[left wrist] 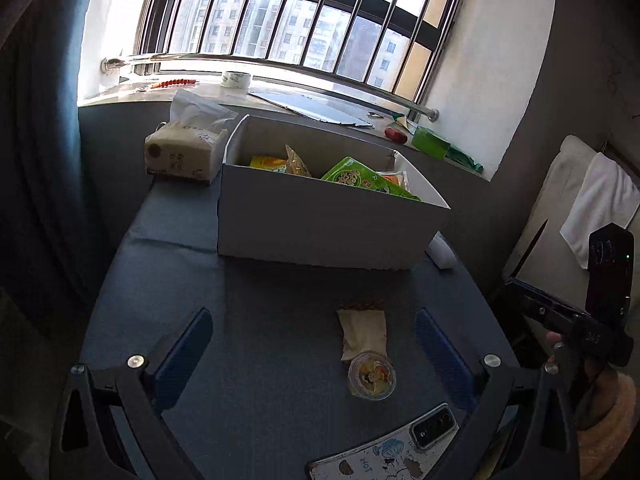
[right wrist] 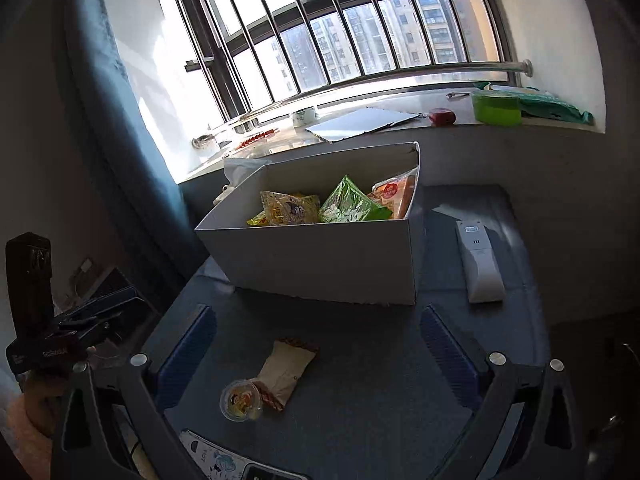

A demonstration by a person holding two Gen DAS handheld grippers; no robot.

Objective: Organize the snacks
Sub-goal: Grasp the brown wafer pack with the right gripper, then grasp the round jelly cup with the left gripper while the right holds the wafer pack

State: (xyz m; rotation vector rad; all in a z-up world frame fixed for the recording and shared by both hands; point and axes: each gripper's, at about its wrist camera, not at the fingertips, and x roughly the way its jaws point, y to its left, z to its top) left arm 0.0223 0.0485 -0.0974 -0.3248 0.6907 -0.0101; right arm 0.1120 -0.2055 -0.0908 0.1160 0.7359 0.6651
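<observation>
A white cardboard box (left wrist: pixel 320 232) (right wrist: pixel 320 264) stands on the blue-grey table and holds several snack packs, yellow, green (left wrist: pixel 360 178) (right wrist: pixel 352 202) and orange. In front of it lie a beige snack packet (left wrist: pixel 363 332) (right wrist: pixel 286 370) and a small clear jelly cup (left wrist: pixel 372 376) (right wrist: pixel 240 400), touching each other. My left gripper (left wrist: pixel 316 348) is open above the table, with the packet and cup between its blue fingers, nearer the right one. My right gripper (right wrist: pixel 320 348) is open too, both snacks lying toward its left finger. Neither holds anything.
A tissue pack (left wrist: pixel 184 152) sits left of the box, a white remote (right wrist: pixel 480 264) to its right. A phone in a cartoon case (left wrist: pixel 392 448) lies at the near table edge. The windowsill holds a tape roll (left wrist: pixel 236 79), a flat board and green items (right wrist: pixel 496 108).
</observation>
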